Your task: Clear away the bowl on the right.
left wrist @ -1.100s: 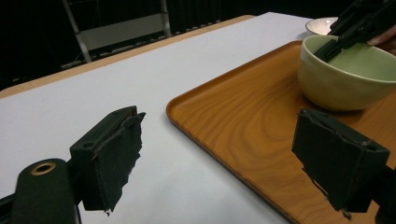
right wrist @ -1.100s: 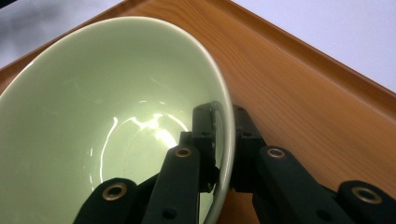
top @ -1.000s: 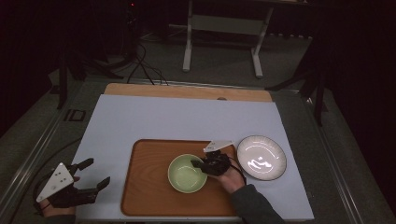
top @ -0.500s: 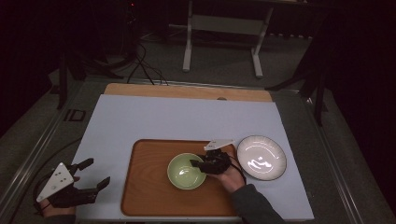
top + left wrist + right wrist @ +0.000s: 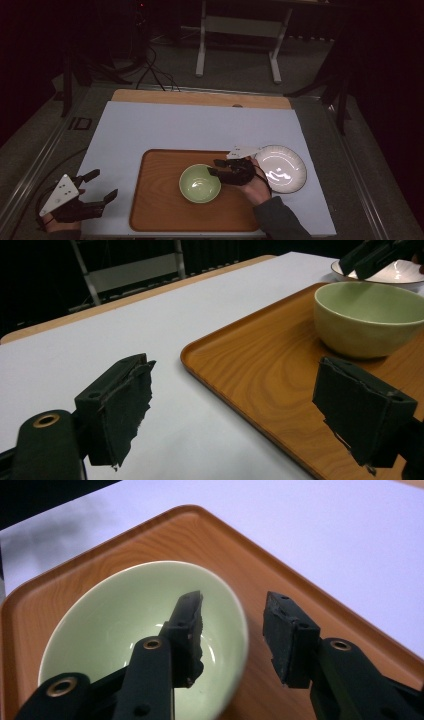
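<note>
Right gripper view: the right gripper has just been opening, jaws astride the green bowl rim, seemingly released so it rests mid-tray; left gripper is held open at the desk's left edge

Tray on table, near edge, roughly centre. Bowl on tray, right of tray's middle. Plate on table just right of tray, off tray's far right corner. Right gripper above bowl's right rim, one jaw over bowl's inside, other outside over tray; rim between jaws, not touched. Left gripper at near left corner of table, left of tray, well apart from bowl. Stand on floor beyond far edge.
</note>
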`<action>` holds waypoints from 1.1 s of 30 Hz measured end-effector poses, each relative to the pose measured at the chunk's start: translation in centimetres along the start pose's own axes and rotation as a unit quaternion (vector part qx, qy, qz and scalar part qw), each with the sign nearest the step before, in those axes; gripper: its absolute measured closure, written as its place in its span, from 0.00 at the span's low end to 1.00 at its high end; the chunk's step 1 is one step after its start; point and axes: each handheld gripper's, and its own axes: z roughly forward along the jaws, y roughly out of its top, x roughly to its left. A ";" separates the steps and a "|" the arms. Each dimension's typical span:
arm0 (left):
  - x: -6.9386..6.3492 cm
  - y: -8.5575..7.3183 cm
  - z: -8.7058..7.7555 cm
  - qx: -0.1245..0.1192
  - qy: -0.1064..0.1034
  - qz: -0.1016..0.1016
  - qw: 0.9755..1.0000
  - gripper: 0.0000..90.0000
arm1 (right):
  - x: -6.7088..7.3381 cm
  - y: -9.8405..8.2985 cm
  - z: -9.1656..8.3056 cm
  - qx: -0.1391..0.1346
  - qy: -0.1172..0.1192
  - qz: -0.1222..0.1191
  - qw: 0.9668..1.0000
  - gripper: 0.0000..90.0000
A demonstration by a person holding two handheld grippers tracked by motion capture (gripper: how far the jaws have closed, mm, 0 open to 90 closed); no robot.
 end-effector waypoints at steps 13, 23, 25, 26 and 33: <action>0.0 -0.1 0.0 0.001 0.004 -0.001 1.000 0.17 | -1.9 -0.6 -3.5 -0.028 -0.034 0.019 0.999 0.62; 0.0 -0.1 0.0 0.001 0.005 -0.002 1.000 0.17 | -3.0 -1.5 -6.1 -0.052 -0.045 0.020 0.997 0.60; 0.0 -0.1 0.0 0.001 0.005 -0.002 1.000 0.17 | -3.3 -1.8 -6.6 -0.056 -0.047 0.020 0.997 0.60; 0.0 -0.1 -0.1 0.001 0.006 -0.003 1.000 0.17 | -3.6 -2.1 -7.1 -0.059 -0.050 0.023 0.997 0.60; 0.1 -0.1 -0.1 0.005 0.010 -0.008 1.000 0.17 | -4.5 -3.7 -8.9 -0.070 -0.070 0.039 0.994 0.59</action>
